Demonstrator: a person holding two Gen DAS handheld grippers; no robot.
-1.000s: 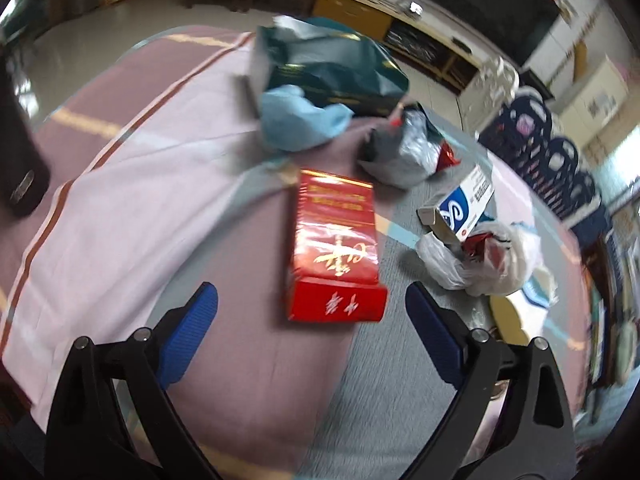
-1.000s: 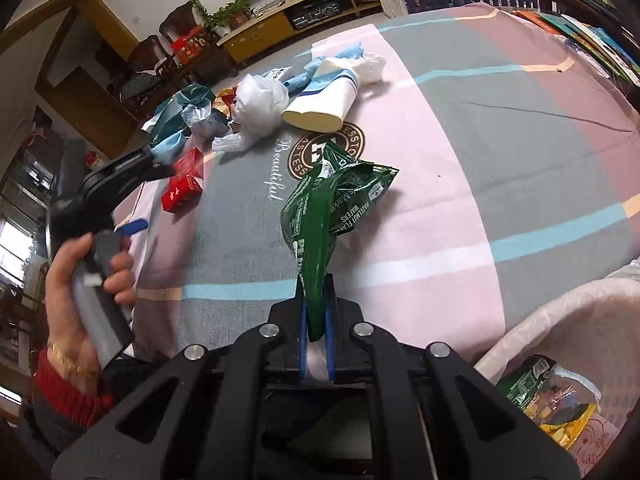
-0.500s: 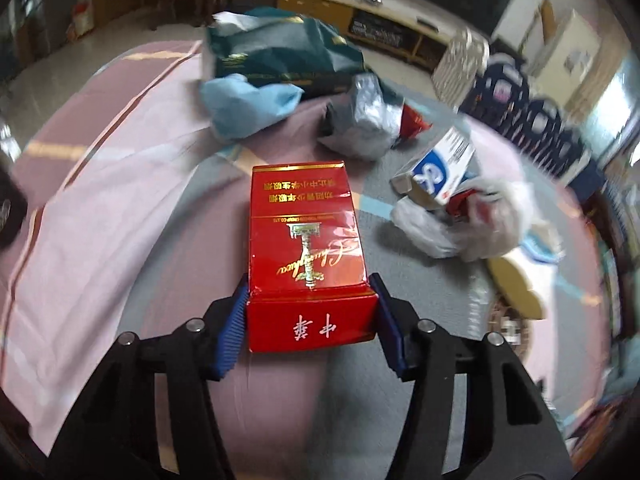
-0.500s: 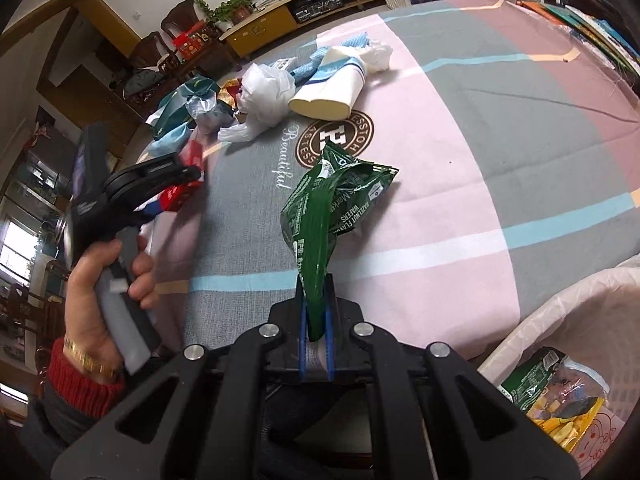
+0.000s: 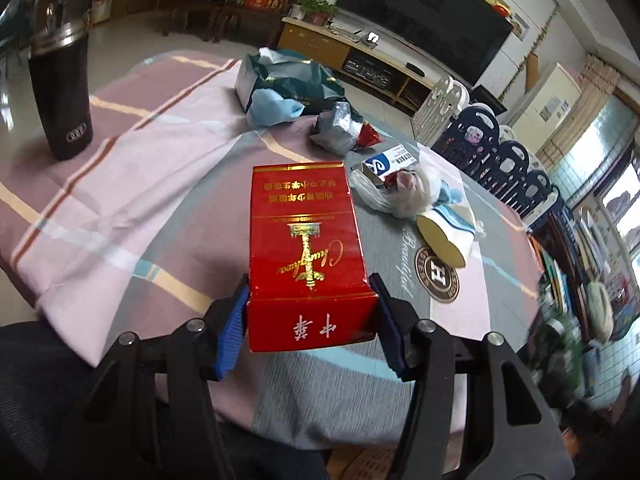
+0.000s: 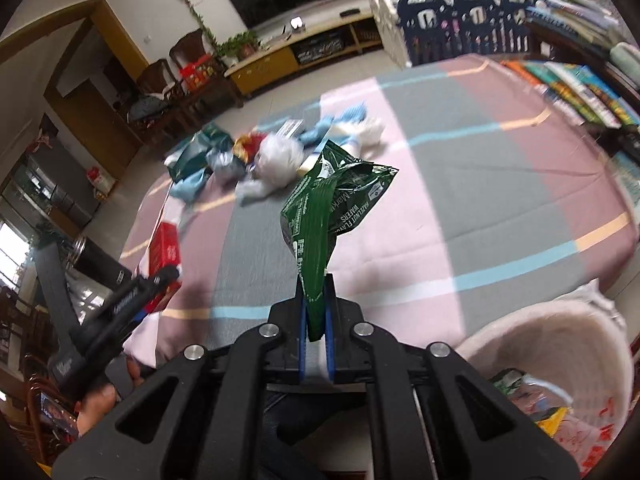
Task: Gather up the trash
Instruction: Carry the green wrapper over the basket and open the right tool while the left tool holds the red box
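Note:
My left gripper (image 5: 310,320) is shut on a red cigarette carton (image 5: 306,256) with gold lettering and holds it lifted above the table's near edge. The carton (image 6: 164,246) and left gripper (image 6: 160,284) also show in the right wrist view. My right gripper (image 6: 316,312) is shut on a crumpled green snack wrapper (image 6: 328,208) that stands up from the jaws. More trash lies on the table: a dark green bag (image 5: 286,82), a blue tissue (image 5: 272,110), a silver wrapper (image 5: 338,128), a white plastic bag (image 5: 404,196) and a paper cup (image 5: 448,232).
A white bin (image 6: 560,356) with wrappers inside stands at the lower right of the right wrist view. A black tumbler (image 5: 60,96) stands at the table's left edge. The round table has a pink and grey striped cloth (image 5: 140,160). Chairs and a TV cabinet stand behind.
My left gripper closed on the red carton and lifted it back toward the table's near edge. My right gripper, still holding the green wrapper, drew back toward the bin.

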